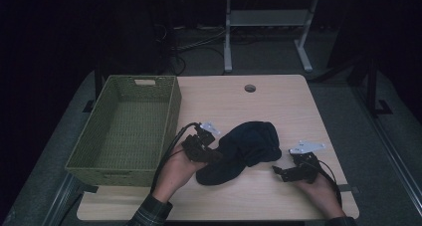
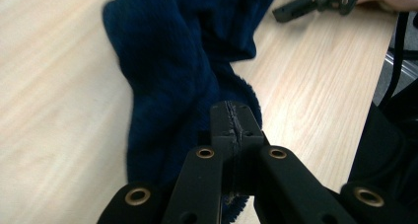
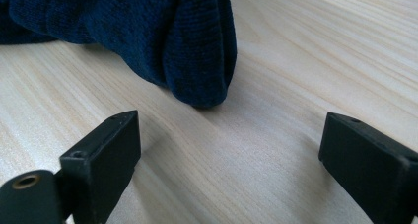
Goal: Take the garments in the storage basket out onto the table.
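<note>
A dark blue fleecy cloth lies crumpled on the light wooden table. My left gripper sits at the cloth's left edge. In the left gripper view its jaws are pressed together over the cloth, with fuzzy fabric pinched at the tips. My right gripper rests on the table just right of the cloth, pointing left at it. In the right gripper view it stands wide open, and a folded end of the cloth lies a little beyond the tips, untouched.
A green woven basket stands at the table's left, close beside my left hand. A round cable hole sits near the far edge. The right gripper appears at the top of the left gripper view.
</note>
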Demonstrator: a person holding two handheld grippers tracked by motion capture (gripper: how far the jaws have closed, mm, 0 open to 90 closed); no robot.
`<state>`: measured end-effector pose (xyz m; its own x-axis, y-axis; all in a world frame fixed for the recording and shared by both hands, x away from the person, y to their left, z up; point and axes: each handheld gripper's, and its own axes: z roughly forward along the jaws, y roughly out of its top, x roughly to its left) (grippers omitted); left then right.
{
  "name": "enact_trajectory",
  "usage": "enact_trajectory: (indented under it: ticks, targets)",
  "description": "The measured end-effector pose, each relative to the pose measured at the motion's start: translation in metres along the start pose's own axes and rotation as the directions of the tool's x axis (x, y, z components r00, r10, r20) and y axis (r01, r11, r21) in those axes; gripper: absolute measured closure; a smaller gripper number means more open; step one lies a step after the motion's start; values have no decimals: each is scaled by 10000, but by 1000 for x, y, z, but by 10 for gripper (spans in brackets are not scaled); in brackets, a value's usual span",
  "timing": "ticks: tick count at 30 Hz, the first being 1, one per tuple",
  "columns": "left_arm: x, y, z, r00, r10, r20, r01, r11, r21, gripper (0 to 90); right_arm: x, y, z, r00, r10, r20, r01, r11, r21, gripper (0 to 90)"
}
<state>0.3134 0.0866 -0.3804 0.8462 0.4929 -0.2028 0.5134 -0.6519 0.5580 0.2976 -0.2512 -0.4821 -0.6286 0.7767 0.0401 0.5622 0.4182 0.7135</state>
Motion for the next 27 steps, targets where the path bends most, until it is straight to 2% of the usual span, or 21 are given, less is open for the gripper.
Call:
enact_trajectory:
  ticks: [8,14,17,19,24,27]
  targets:
    - [-4,-25,29,9999,15,116,-18,9995,312,898,0,0,0,10000,-40,48,40,10000,18,84]
    - [-5,-35,44,10000,72,-39,-70,9986,518,898,0,0,0,10000,-40,40,40,10000,17,84]
    - [-2,-38,51,9994,161,-319,-137,9971,747,898,0,0,0,10000,-54,53,54,10000,12,84]
    - [0,-40,54,9987,273,-440,-232,9956,908,898,1,0,0,10000,18,44,-18,10000,8,84]
    - [2,-41,56,9991,201,-387,-169,9965,822,899,2,0,-1,9999,88,116,-88,10000,23,90]
    - [3,-42,55,9994,148,-306,-124,9970,767,899,2,0,-4,10000,-93,5,93,9999,128,160]
